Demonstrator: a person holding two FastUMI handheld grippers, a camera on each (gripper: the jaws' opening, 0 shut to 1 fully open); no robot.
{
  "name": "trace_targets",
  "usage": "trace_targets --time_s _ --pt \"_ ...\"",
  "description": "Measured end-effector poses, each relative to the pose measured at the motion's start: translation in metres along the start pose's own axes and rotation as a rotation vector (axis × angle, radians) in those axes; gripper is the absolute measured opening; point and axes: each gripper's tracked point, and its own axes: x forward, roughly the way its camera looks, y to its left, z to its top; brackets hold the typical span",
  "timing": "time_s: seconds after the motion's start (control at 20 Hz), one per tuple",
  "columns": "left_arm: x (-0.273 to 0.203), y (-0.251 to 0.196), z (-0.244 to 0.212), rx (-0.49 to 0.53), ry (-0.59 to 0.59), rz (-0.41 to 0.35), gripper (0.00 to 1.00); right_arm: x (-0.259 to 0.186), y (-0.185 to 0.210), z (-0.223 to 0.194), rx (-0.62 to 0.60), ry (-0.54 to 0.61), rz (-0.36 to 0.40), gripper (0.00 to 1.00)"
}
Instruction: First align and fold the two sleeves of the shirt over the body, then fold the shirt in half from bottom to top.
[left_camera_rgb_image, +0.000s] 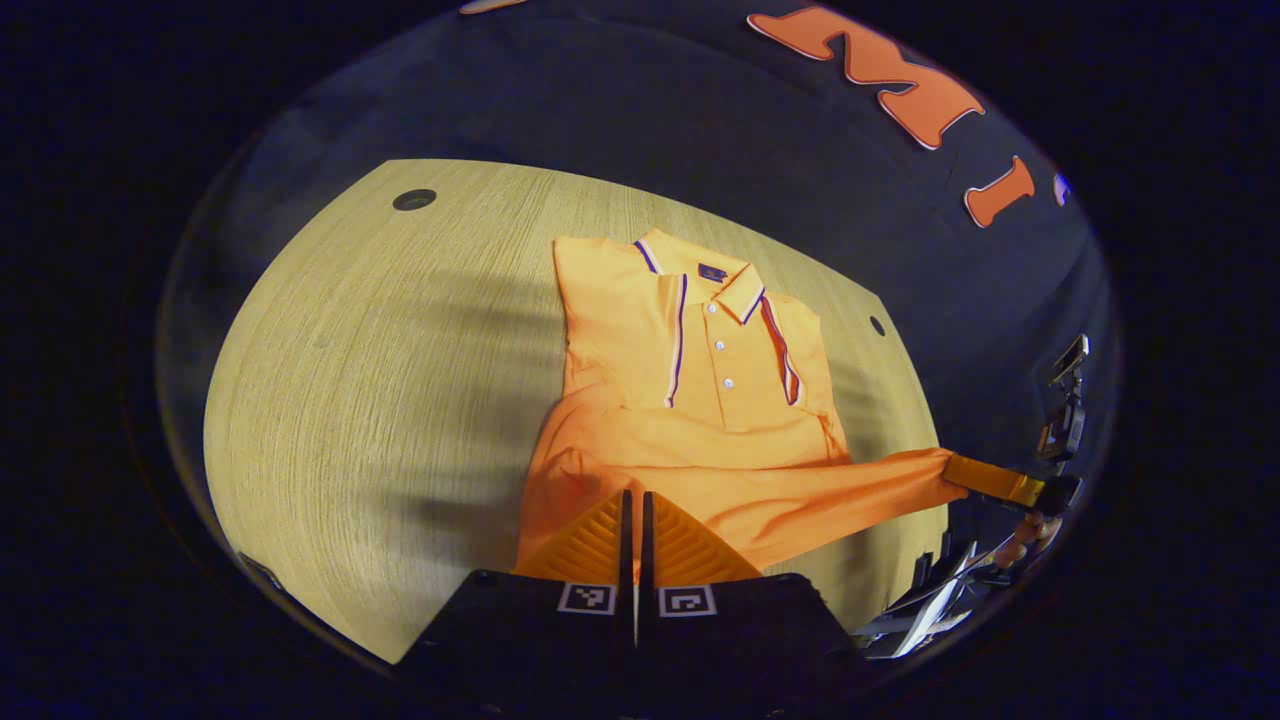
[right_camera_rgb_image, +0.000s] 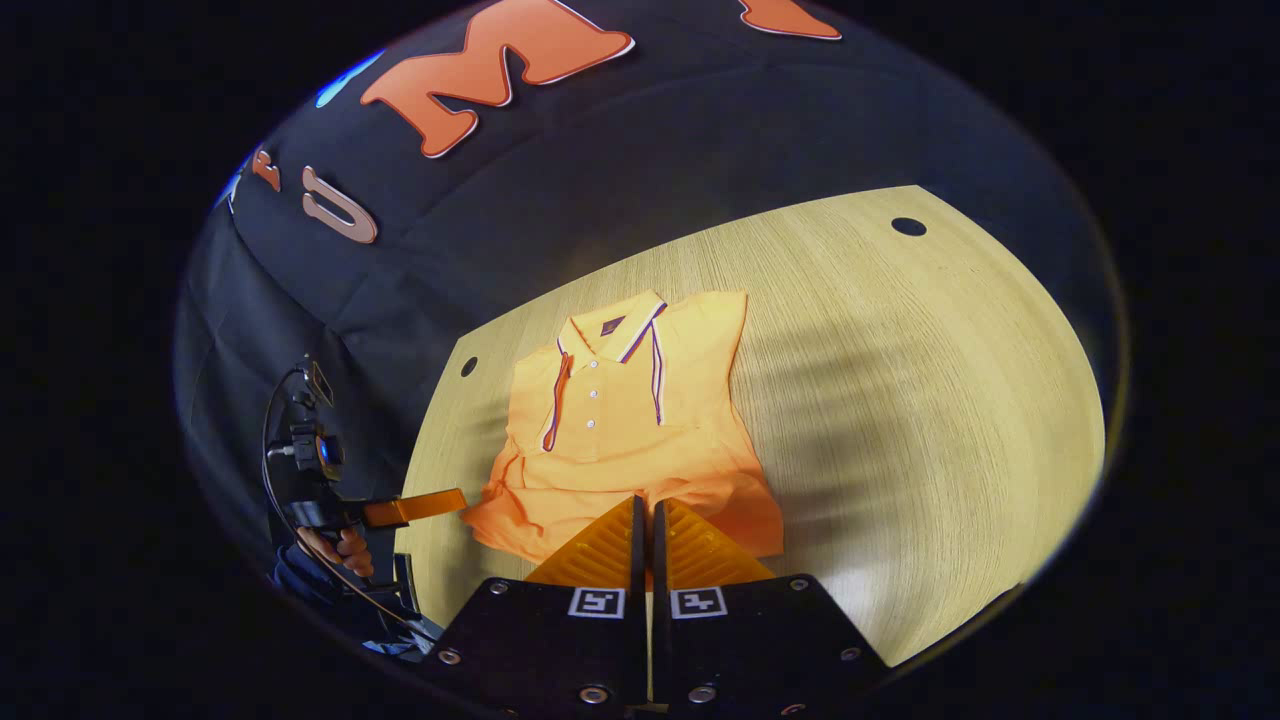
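Orange polo shirt (left_camera_rgb_image: 700, 400) lying face up on the pale wood-grain table (left_camera_rgb_image: 380, 400), collar at the far end, both sleeves already laid in over the chest, striped trim running down either side of the button placket (left_camera_rgb_image: 718, 345). Hem end lifted off the near edge, held at two corners. Left gripper (left_camera_rgb_image: 636, 520) closed tight, ridged fingers pinching the near hem (left_camera_rgb_image: 640, 480). Right gripper (right_camera_rgb_image: 644, 525) likewise clamped on the hem, cloth pulled taut between the two corners, likely to keep the edge straight for the bottom-to-top fold. Knit looks soft, matte, rumpling at the waist. Dark round grommet hole (left_camera_rgb_image: 414, 199) in the far tabletop.
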Motion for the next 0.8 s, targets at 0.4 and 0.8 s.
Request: trace_targets --time_s 0.4,0.8 --pt "0.001 0.037 -0.042 0.177 0.157 0.130 0.18 -0.002 -0.001 0.000 -0.019 0.002 -0.007 0.03" --pt "0.031 0.040 -0.074 0.338 0.223 0.201 0.80 0.002 -0.002 -0.001 -0.009 0.012 -0.013 0.03"
